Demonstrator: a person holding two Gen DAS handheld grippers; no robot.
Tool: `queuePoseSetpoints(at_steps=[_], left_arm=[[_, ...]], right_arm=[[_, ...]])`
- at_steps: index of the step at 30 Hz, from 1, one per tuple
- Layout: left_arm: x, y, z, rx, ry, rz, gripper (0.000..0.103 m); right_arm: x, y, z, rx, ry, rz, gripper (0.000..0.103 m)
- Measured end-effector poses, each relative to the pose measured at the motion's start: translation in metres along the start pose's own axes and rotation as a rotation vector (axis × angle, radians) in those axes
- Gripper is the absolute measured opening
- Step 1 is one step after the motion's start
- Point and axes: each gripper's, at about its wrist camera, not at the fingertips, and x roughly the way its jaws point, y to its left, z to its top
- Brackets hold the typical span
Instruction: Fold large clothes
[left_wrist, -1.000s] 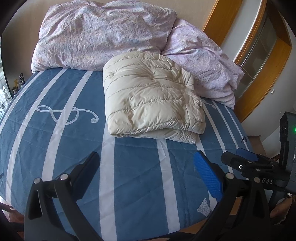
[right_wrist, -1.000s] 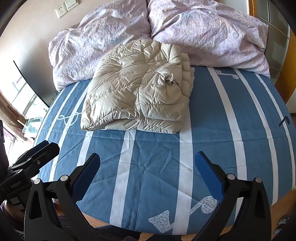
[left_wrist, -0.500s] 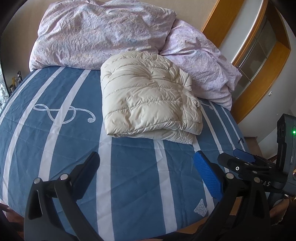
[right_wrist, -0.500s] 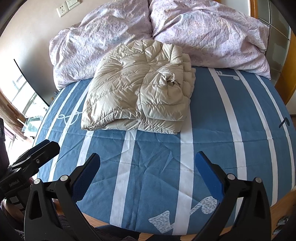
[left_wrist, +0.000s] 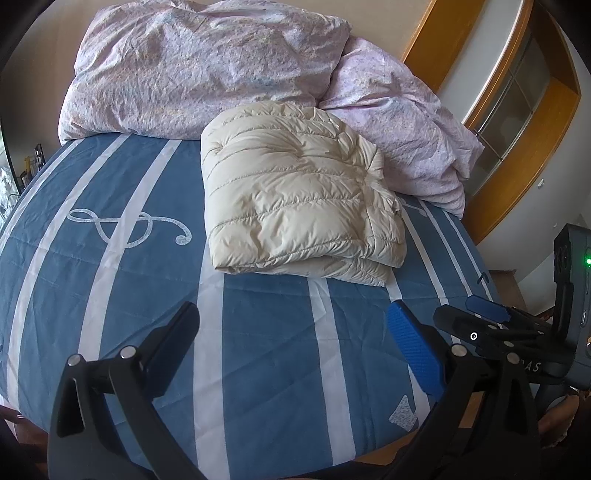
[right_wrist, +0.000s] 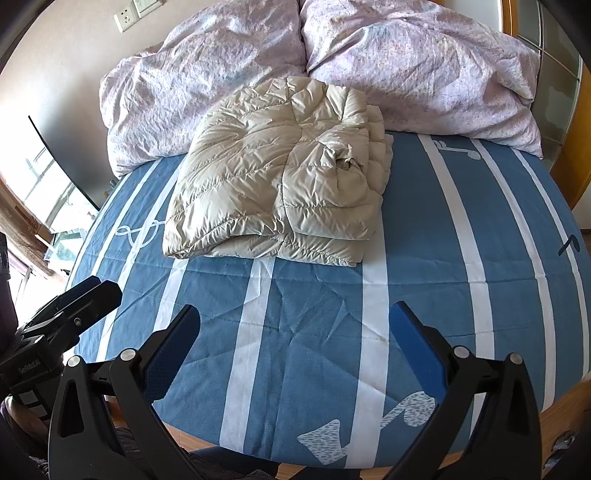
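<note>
The jacket (right_wrist: 280, 192) lies folded in a compact bundle at twelve o'clock; folding looks done. Left gripper (left_wrist: 295, 343) and right gripper (right_wrist: 295, 343) hang spread, empty.

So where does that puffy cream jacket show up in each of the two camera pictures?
Left wrist view: the folded cream jacket lies just above centre, a little right, on the blue striped bedsheet.
Right wrist view: the same jacket sits above centre, slightly left.
Shared landmark: the pink crumpled duvet heaped right behind the jacket in both views.
</note>
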Motion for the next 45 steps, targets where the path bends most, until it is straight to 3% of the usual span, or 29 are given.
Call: queuePoseSetpoints(at_steps=[45], left_arm=[[0.0035,-0.0004,-0.0005,-0.001,0.003,0.004,0.101]], right_arm=[[0.0031,0.0008,0.0006,-0.003,0.007,0.004,0.102]])
